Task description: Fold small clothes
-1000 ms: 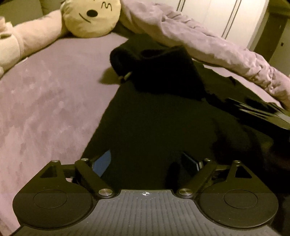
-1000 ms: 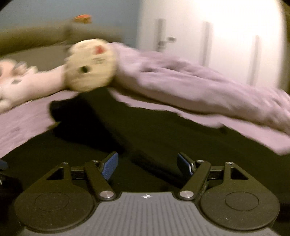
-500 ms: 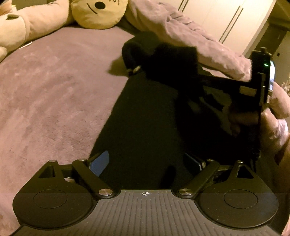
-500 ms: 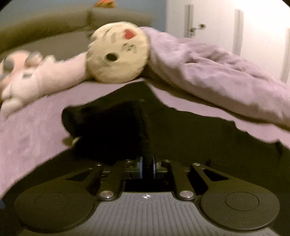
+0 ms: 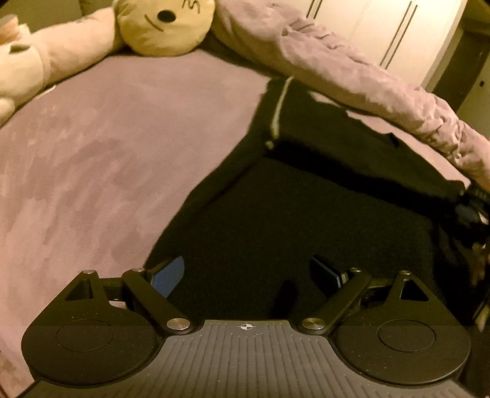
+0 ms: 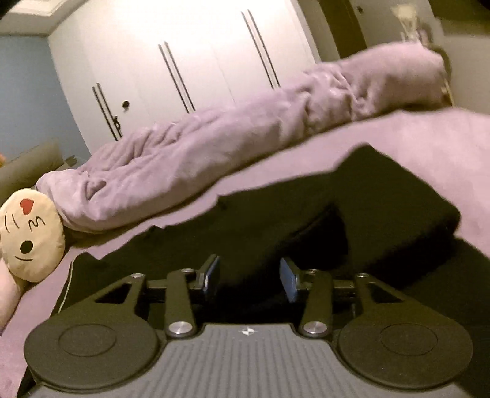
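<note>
The left gripper (image 5: 248, 277) points steeply down over the near part of the black garment (image 5: 291, 220), its jaws spread wide with nothing pinched between them. The right gripper (image 6: 249, 277) tilts less steeply over the same dark cloth, rolled to one side; its jaws have just been opening and stand partly apart, their pads clear of the fabric. The garment lies flat on the purple bed (image 5: 101, 147), one edge running diagonally. Bare bedspread stretches left of it toward the plush toy (image 5: 167, 24); a rumpled blanket (image 6: 214, 150) borders the far side.
</note>
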Demonstrator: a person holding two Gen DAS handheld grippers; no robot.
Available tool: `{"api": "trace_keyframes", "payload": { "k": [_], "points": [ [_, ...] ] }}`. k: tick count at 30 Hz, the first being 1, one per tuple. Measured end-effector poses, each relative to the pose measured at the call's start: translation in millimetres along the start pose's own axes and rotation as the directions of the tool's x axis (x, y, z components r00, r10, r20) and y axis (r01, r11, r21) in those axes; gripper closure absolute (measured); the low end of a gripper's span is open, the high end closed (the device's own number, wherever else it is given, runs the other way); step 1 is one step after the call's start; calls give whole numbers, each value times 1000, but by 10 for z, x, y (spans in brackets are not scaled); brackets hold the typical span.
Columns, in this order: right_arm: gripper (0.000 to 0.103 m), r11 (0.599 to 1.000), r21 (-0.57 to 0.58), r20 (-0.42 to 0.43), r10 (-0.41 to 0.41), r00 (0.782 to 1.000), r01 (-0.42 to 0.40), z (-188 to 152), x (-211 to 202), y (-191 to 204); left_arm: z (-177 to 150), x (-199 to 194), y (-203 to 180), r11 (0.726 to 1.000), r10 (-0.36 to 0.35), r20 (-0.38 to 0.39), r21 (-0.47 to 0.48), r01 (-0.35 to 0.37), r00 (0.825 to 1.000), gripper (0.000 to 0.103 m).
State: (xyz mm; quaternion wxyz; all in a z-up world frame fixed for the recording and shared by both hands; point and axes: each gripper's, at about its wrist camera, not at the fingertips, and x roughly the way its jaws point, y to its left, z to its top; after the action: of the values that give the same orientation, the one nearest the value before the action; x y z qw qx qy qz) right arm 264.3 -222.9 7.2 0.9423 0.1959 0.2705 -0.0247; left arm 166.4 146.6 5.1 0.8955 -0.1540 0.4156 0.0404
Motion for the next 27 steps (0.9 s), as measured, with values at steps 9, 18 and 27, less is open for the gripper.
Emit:
{"api": "trace_keyframes", "payload": {
  "k": [9, 18, 27],
  "points": [
    [59, 961, 269, -20, 72, 997, -64, 76, 139, -538, 415, 406, -428, 990, 65, 96, 118, -77, 993, 9],
    [84, 931, 357, -79, 118, 990, -82, 237, 434, -816, 823, 1172, -599, 959, 217, 86, 166, -229, 972, 14],
    [92, 984, 142, -30, 114, 993, -109, 474, 447, -535, 995, 1233, -392, 966, 256, 119, -7, -257, 959, 21]
  ]
}}
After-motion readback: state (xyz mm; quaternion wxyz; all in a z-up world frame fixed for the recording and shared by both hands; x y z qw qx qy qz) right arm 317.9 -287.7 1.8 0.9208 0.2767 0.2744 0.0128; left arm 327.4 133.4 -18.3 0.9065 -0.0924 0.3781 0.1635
